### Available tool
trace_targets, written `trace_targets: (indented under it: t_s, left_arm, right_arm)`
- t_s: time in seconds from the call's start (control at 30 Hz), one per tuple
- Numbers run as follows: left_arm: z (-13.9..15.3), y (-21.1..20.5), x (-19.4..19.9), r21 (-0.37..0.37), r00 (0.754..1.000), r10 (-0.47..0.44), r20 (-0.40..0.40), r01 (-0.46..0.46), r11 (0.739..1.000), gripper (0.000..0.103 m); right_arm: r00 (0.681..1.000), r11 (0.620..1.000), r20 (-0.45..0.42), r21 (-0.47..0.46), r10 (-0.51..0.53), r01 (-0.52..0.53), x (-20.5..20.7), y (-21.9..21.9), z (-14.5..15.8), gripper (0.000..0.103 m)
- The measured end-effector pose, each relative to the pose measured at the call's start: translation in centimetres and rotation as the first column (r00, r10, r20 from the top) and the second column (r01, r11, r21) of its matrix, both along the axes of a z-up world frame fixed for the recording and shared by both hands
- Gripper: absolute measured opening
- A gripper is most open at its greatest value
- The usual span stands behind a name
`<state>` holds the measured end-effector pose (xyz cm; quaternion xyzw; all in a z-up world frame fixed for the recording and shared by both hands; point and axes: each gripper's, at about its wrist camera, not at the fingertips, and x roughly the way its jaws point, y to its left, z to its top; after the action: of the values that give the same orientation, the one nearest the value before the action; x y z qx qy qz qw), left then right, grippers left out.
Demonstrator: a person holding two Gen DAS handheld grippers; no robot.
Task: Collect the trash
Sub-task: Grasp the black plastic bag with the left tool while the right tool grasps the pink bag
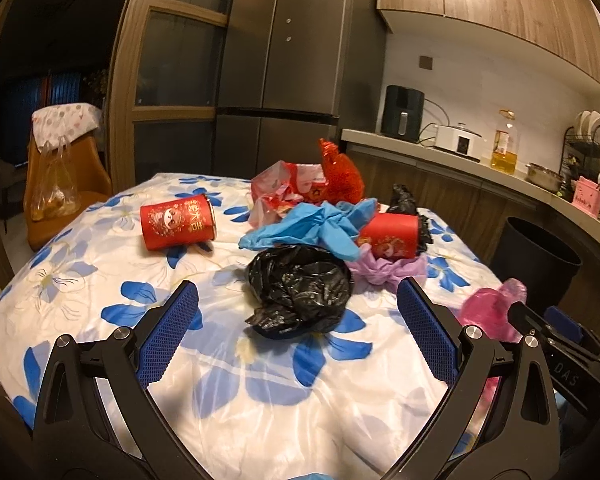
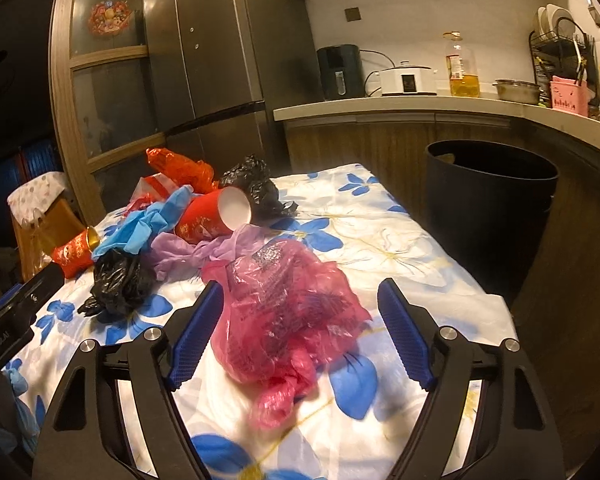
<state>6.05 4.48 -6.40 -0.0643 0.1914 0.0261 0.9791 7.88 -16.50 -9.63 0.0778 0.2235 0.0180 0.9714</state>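
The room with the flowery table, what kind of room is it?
Most likely a home kitchen: a tall dark steel fridge, a worktop holding a white rice cooker, and a black wire dish rack.

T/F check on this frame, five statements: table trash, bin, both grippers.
1. The crumpled pink plastic bag lies between the open fingers of the right gripper. True.
2. The left gripper is shut on the crumpled black plastic bag. False: its fingers stand open, the bag lying ahead between them.
3. Both red paper cups stand upright. False: the red paper cup with the white inside and the second red cup lie on their sides.
4. The black round trash bin stands on the floor beside the table. True.
5. The tablecloth is plain white. False: it has blue flowers.
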Motion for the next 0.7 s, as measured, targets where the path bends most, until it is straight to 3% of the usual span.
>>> trace_targets:
  t_s: [0.17, 0.37, 0.4, 0.7]
  left_arm:
    - [-0.7, -0.1, 2.0, 0.009, 1.000, 0.003, -0.014, -0.003, 1.000, 0.098]
    - [-2.0, -1.2, 4.9, 0.056, 0.999, 0.017, -0.049, -0.014, 0.998, 0.093]
    - [-2.4, -1.4, 5.4, 0.060, 0.998, 0.009, -0.064, -0.005, 0.998, 0.089]
    - [-4.3, -0.8, 7.0, -0.004, 0.985, -0.045, -0.169, 0.045, 0.999, 0.047]
  right_arm:
    - [0.998, 1.000, -0.049, -0.009, 0.026, -0.027, 2.0, 0.5, -1.5, 0.058]
    - [0.997, 0.997, -0.041, -0.036, 0.062, -0.064, 2.5, 1.1, -1.9, 0.030]
    - [0.997, 0.997, -0.041, -0.041, 0.067, -0.069, 2.5, 1.2, -1.9, 0.022]
    - [0.996, 0.996, -0.037, -0.050, 0.077, -0.079, 2.5, 1.2, -1.6, 0.018]
